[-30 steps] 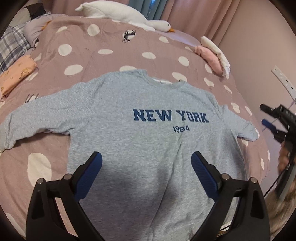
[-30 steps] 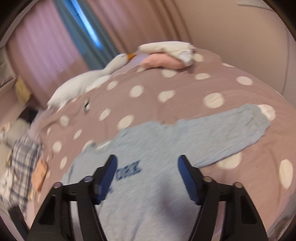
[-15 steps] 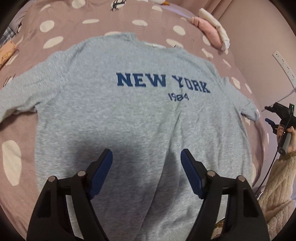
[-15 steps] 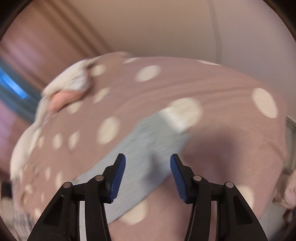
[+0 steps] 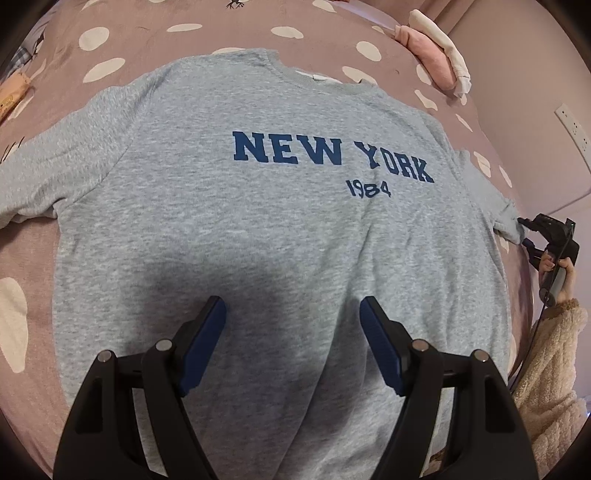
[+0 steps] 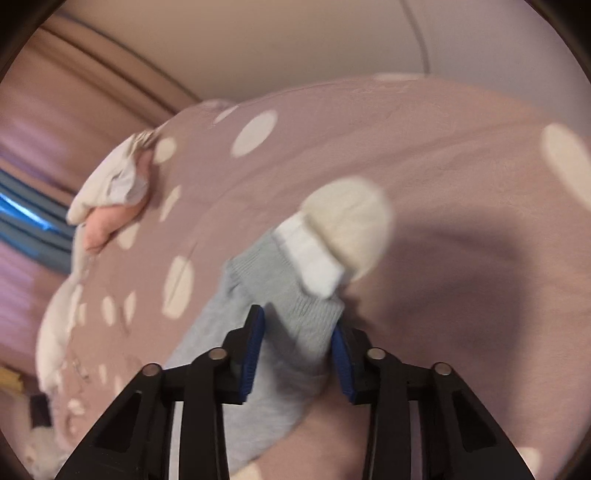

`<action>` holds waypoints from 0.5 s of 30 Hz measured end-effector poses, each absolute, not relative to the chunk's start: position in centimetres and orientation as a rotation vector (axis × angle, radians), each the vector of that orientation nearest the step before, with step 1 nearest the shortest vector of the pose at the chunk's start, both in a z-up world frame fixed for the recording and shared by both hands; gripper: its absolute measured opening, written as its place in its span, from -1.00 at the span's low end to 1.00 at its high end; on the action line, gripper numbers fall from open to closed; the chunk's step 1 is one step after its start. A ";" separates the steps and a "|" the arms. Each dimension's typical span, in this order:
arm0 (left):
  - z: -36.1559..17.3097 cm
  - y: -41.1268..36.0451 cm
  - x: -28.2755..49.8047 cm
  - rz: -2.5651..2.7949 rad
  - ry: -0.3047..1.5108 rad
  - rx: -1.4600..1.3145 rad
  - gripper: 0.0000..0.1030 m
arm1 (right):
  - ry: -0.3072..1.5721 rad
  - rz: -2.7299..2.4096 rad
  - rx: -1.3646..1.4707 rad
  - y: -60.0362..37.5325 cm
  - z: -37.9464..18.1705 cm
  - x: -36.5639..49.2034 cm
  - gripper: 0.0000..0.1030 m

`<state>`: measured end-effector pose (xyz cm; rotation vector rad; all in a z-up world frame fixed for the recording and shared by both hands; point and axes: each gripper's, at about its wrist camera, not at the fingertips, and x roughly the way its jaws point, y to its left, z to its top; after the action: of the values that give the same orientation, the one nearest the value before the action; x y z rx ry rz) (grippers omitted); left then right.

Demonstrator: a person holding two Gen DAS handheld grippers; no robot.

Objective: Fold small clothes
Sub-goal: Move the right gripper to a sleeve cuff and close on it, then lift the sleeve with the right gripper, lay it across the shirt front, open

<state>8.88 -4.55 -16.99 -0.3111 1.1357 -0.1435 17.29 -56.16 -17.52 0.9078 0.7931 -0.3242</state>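
Observation:
A grey sweatshirt [image 5: 258, 229] with blue "NEW YORK 1984" lettering lies flat, front up, on the bed. My left gripper [image 5: 291, 325] is open and hovers over its lower middle. My right gripper [image 6: 297, 332] is open with its jaws on either side of the ribbed cuff of the sweatshirt's right sleeve [image 6: 295, 306]; a white inner cuff [image 6: 310, 254] sticks out past it. The right gripper also shows in the left wrist view [image 5: 532, 236] at the sleeve end, far right.
The bed has a mauve cover with cream dots [image 5: 229, 26]. A pile of pink and white clothes [image 5: 436, 55] lies at the far right corner, also in the right wrist view [image 6: 110, 199]. A wall with a socket [image 5: 572, 125] is to the right.
My left gripper has moved forward and lower over the sweatshirt. My right gripper has swung to the right sleeve end and its jaws have narrowed around the cuff.

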 end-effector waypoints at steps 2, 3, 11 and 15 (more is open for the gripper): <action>-16.9 -4.4 9.0 -0.147 1.136 -0.320 0.44 | 0.798 -0.334 0.872 -56.0 -17.6 18.2 -0.60; -16.9 -4.3 9.0 -0.148 1.136 -0.326 0.44 | 0.792 -0.348 0.862 -56.0 -17.6 18.3 -0.66; -15.0 -2.3 9.3 -0.109 1.081 -0.370 0.44 | 0.684 -0.415 0.729 -55.1 -13.0 18.0 -0.72; -13.3 -1.0 9.2 -0.091 1.024 -0.393 0.44 | 0.602 -0.396 0.609 -52.3 -8.4 17.8 -0.72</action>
<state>9.17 -1.00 -13.31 -0.3933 1.0243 -0.0905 17.81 -52.34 -8.40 0.6085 0.6018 -0.3962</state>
